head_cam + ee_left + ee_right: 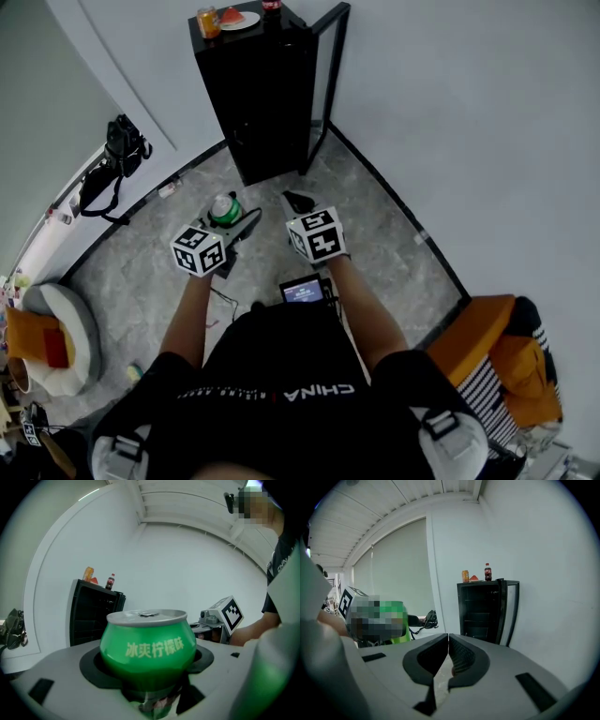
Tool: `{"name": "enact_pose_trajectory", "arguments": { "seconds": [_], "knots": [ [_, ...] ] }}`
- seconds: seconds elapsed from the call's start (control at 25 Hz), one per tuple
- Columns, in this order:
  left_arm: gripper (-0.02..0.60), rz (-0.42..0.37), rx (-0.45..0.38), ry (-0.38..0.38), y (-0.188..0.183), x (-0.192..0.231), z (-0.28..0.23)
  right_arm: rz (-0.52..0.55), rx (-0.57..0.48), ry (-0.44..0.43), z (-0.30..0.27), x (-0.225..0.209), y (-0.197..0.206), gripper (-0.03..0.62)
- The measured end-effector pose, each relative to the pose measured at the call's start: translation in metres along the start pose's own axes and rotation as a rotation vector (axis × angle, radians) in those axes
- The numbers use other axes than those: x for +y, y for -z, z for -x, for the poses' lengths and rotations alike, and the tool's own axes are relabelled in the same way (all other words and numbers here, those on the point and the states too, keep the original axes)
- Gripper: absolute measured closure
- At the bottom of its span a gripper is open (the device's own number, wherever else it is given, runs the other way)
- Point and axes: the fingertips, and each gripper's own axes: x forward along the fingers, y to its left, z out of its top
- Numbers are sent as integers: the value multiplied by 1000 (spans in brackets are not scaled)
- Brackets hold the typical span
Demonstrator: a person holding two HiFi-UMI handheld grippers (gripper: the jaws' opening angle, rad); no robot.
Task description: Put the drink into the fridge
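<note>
Upright green can [148, 646], open black fridge [267, 103]

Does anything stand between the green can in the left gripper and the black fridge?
Nothing visible does. The left gripper holds the green can facing the fridge, whose door stands swung open to the side. Only bare floor lies between them.

Head view looks down; gripper views face fridge [267, 103]
</note>
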Motion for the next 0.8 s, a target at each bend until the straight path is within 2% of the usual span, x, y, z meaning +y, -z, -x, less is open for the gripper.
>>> {"name": "enact_pose_trajectory", "arguments": {
  "seconds": [0.4, 0.8],
  "knots": [
    [225, -1, 17, -22, 6, -13, -20, -28, 10, -23, 10, -23, 9, 579],
    [225, 11, 9, -73, 9, -33, -50, -57, 9, -50, 26, -63, 23, 579]
  ]
}}
